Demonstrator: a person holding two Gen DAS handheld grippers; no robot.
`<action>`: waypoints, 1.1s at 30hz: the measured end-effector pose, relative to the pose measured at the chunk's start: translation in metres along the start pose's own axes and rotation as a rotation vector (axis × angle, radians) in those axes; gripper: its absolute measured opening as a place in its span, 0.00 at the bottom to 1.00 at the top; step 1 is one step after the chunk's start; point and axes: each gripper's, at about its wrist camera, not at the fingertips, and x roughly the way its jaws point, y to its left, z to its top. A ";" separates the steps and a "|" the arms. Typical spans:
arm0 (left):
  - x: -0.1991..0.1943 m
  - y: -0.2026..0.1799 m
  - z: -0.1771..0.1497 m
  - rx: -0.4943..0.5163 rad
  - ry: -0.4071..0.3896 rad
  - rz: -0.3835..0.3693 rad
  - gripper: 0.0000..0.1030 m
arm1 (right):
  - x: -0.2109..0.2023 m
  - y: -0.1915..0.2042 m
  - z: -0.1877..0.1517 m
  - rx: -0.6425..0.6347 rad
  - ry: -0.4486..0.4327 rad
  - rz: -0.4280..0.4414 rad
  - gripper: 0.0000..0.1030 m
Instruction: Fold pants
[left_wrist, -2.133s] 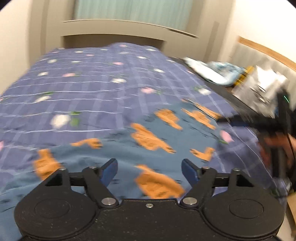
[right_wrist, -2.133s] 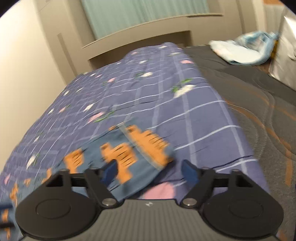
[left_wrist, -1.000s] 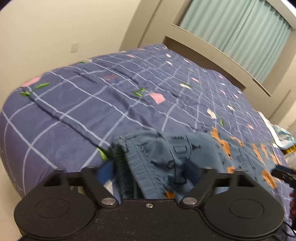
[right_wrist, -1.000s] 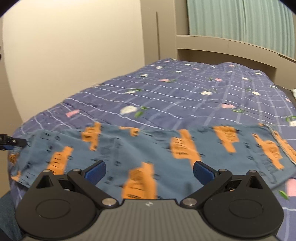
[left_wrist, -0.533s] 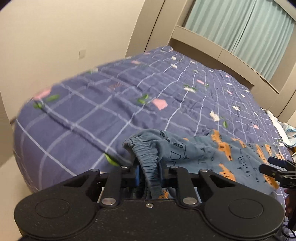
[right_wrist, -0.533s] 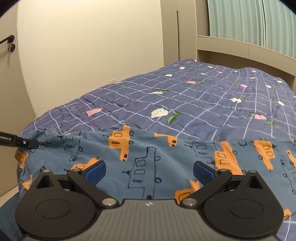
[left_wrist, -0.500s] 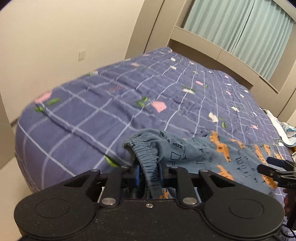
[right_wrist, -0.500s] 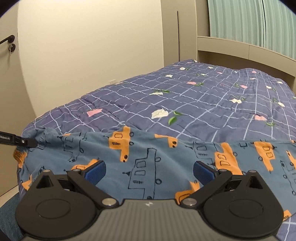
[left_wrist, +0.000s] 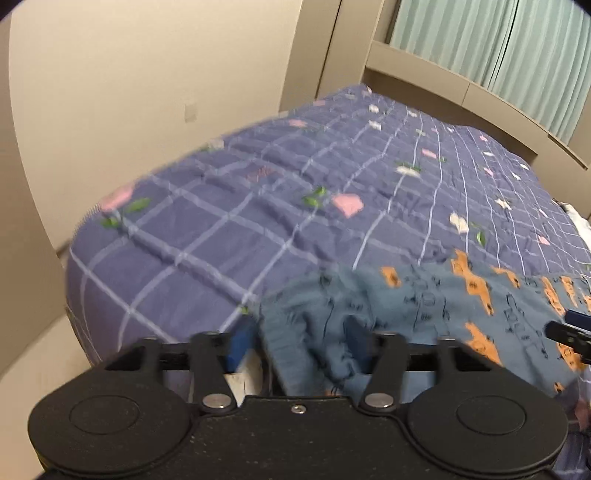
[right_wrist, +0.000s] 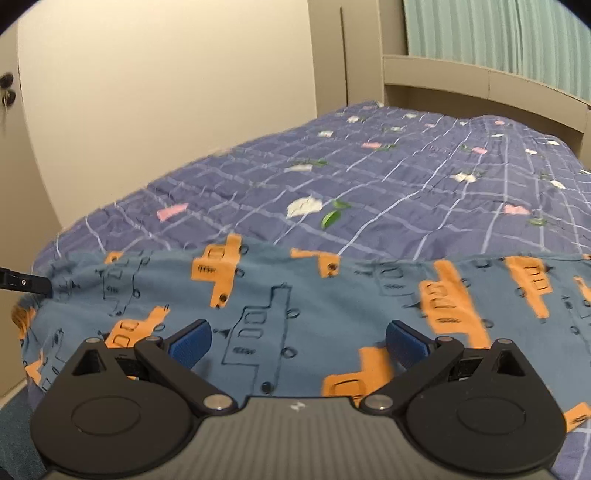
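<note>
- A bed covered with a purple-blue quilt (right_wrist: 406, 177), checked in pale lines and dotted with pink and white flowers, fills both views; a beige headboard (right_wrist: 480, 79) stands at its far end, with pale green curtains (left_wrist: 498, 44) behind.
- The blue cotton pants with orange and outlined vehicle prints (right_wrist: 332, 295) lie spread flat across the near edge of the quilt, running from side to side.
- The right gripper (right_wrist: 297, 341), black with blue pads, hovers just over the middle of the pants, its jaws wide apart and closed on nothing.
- The left gripper (left_wrist: 295, 341) sits at the gathered waistband end of the pants. Its jaws have just been opening; the rumpled cloth still lies between the blue pads, which no longer pinch it.
</note>
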 end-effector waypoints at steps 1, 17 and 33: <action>-0.003 -0.007 0.004 0.016 -0.018 0.005 0.71 | -0.004 -0.005 0.000 0.008 -0.008 -0.004 1.00; 0.105 -0.209 0.021 0.258 0.009 -0.158 0.94 | -0.050 -0.139 -0.028 0.136 0.018 -0.243 1.00; 0.125 -0.244 0.039 0.301 0.029 -0.132 0.99 | -0.077 -0.260 -0.038 0.373 -0.028 -0.160 1.00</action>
